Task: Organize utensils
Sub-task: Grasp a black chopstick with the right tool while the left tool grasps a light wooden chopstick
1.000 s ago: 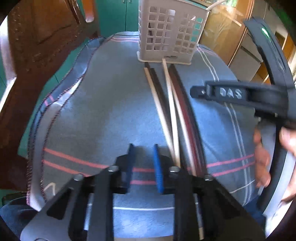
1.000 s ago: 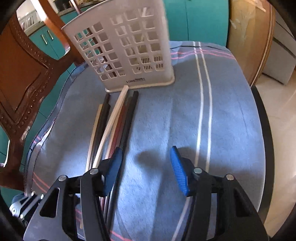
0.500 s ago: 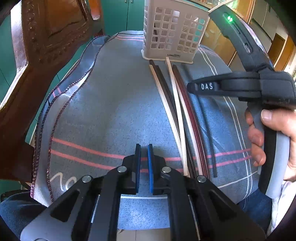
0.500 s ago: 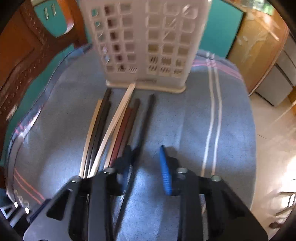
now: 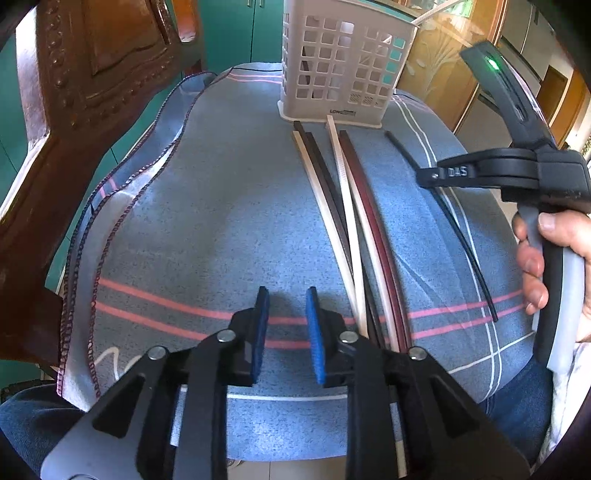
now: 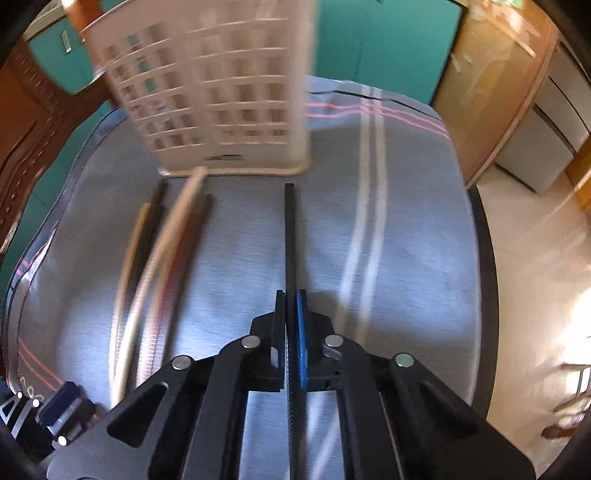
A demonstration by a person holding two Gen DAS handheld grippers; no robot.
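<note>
The left gripper [image 5: 284, 334], part open and empty, hangs near the chopstick bundle [image 5: 347, 225] lying before the far basket [image 5: 341, 62], while the right gripper [image 6: 290, 334], clamped on one black chopstick [image 6: 290, 236], suggests sorting has barely begun.

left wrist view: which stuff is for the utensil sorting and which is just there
For the job: black chopstick clamped in the right tool; loose chopsticks on the cloth; white slotted holder; open left tool.
Just there: striped cloth; wooden chair; teal cabinets.
</note>
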